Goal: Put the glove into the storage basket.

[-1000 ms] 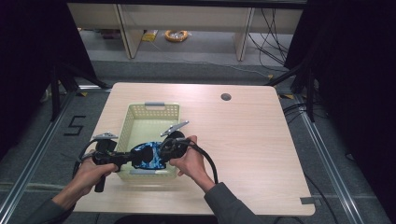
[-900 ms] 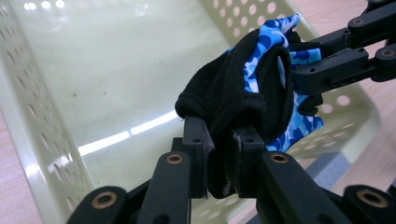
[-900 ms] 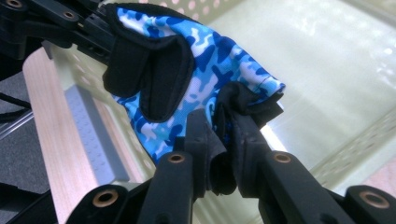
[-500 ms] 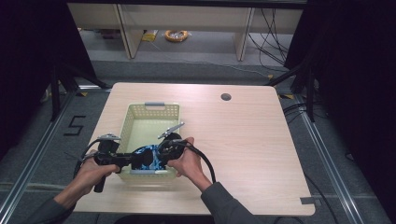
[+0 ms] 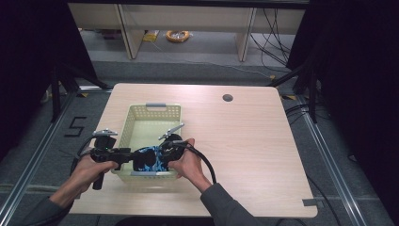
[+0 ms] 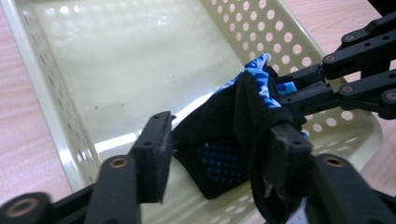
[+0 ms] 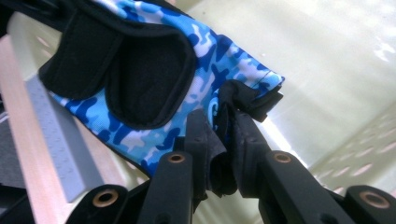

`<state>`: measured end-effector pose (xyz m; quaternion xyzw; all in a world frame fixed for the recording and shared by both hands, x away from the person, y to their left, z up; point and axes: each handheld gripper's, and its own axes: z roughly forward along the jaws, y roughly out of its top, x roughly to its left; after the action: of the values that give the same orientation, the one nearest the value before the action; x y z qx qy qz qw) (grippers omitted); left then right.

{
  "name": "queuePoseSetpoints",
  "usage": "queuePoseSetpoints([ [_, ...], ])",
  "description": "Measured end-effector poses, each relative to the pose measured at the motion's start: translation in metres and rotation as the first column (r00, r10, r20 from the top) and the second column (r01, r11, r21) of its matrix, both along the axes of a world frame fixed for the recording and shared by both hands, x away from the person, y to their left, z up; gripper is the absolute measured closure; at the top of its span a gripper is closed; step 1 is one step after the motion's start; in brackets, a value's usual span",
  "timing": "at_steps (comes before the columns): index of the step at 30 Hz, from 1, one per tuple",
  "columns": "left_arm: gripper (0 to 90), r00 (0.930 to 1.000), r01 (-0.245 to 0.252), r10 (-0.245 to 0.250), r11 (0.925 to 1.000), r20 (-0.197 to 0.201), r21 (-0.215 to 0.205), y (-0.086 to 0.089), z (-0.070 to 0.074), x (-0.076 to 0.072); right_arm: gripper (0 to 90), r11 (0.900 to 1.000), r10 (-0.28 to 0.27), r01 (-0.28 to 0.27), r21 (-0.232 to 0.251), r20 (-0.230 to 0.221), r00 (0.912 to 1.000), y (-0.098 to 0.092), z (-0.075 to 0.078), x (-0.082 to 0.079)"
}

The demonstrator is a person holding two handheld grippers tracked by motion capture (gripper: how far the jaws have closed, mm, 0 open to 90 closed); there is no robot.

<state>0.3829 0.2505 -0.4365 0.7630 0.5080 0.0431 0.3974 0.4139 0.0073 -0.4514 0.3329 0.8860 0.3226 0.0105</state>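
Your right gripper (image 7: pixel 219 140) keeps the blue camouflage glove (image 7: pixel 187 70) pinched over the basket (image 5: pixel 155 113) so your left gripper (image 6: pixel 219 154), its jaws just opening, can let go

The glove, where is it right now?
In the high view the glove hangs at the near end of the basket, between the two grippers. The right gripper pinches its edge; the left gripper, jaws just opening, straddles it.
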Motion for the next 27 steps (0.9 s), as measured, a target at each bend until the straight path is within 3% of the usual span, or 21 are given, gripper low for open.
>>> queuePoseSetpoints([
  [7, 42.7, 0.9998, 0.015, -0.015, 0.9995, 0.008, 0.029, 0.006, 0.003, -0.003, 78.6, 1.0, -0.001, 0.001, -0.005, 0.0, 1.0, -0.002, -0.001, 0.001],
  [14, 41.7, 0.9999, 0.009, -0.009, 0.9999, 0.008, 0.012, 0.009, 0.006, -0.004, 78.3, 1.0, -0.004, 0.004, -0.002, -0.009, 1.0, -0.002, -0.002, 0.002],
  [15, 41.7, 0.9998, 0.019, -0.019, 0.9995, 0.004, 0.025, 0.009, 0.007, -0.005, 78.2, 1.0, -0.007, 0.007, -0.003, -0.014, 0.9999, -0.002, -0.002, 0.001],
  [24, 40.3, 0.9983, 0.058, -0.058, 0.9982, 0.008, 0.014, -0.005, 0.009, -0.013, 73.0, 1.0, -0.009, 0.009, 0.001, -0.019, 0.9998, -0.003, -0.002, 0.002],
  [27, 40.2, 0.9978, 0.061, -0.062, 0.998, 0.023, 0.013, -0.011, 0.01, -0.017, 69.8, 1.0, -0.002, 0.002, -0.013, 0.009, 1.0, -0.004, 0.001, 0.001],
])
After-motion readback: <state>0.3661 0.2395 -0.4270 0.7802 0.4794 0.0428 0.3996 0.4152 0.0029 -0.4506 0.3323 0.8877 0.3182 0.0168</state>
